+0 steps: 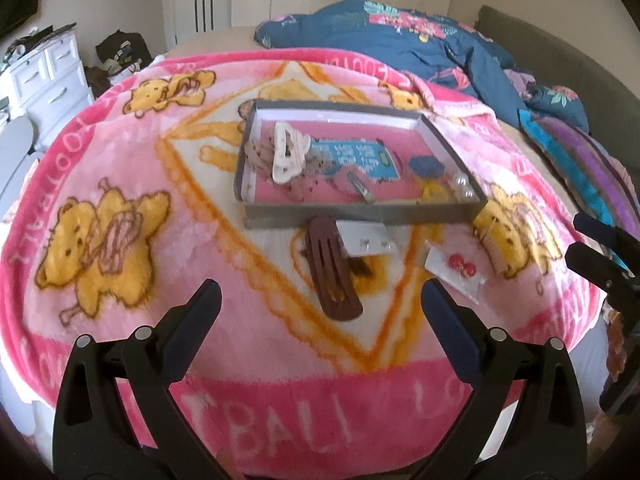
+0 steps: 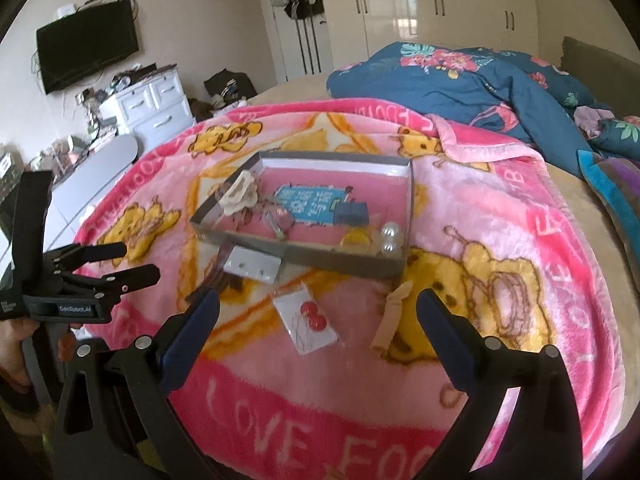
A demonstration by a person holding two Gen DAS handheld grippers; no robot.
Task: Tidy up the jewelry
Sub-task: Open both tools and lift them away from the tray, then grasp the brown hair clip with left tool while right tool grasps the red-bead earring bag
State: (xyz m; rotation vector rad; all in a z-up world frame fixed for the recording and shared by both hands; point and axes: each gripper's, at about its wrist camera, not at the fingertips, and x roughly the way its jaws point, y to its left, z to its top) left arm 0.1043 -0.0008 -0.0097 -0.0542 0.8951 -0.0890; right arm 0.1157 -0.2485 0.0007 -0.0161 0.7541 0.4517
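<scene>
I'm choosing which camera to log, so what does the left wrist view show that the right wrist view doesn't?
Only the left wrist view shows the whole brown hair clip lying on the blanket before the box; in the right view just a dark sliver shows.

Only the right wrist view shows the wall TV and the beige comb clearly.

Both show the grey box, red earring card, pearls, and both grippers open, holding nothing: left gripper, right gripper.
</scene>
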